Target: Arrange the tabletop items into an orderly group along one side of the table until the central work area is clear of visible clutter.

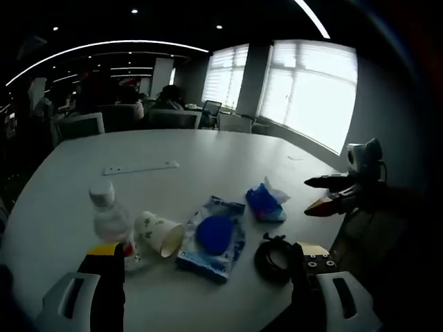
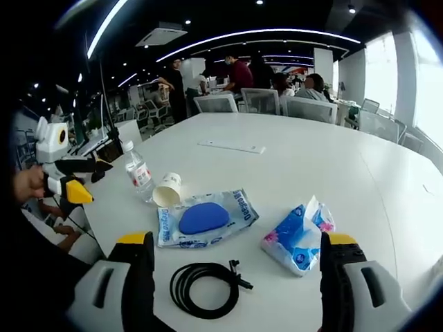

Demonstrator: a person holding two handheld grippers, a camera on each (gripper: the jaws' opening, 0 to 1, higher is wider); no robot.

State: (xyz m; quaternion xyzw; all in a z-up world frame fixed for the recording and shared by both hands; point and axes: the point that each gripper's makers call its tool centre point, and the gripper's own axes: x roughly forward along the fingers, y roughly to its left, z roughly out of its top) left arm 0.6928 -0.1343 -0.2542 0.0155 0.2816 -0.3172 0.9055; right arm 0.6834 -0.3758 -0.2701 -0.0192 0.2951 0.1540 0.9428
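Observation:
On the white table [image 1: 208, 149] stand a clear water bottle [image 1: 107, 214] and, on its side, a paper cup [image 1: 160, 234]. Beside them lie a blue wipes pack [image 1: 214, 236], a blue tissue pack [image 1: 265, 203] and a coiled black cable [image 1: 275, 258]. My left gripper [image 1: 208, 254] is open just before them, holding nothing. The right gripper [image 1: 324, 194] hovers open off the table's right edge. In the right gripper view the bottle [image 2: 138, 173], cup [image 2: 167, 189], wipes pack [image 2: 205, 218], tissue pack [image 2: 297, 235] and cable [image 2: 204, 287] lie ahead of my open right gripper [image 2: 237, 249]. The left gripper [image 2: 86, 181] is at the left.
A flat white strip [image 1: 140, 167] lies farther along the table, also seen as the strip [image 2: 232, 146]. Office chairs [image 2: 263, 100] line the far edge, with people behind them. Bright windows [image 1: 311, 90] are beyond. A person's hand [image 2: 28, 183] holds the left gripper.

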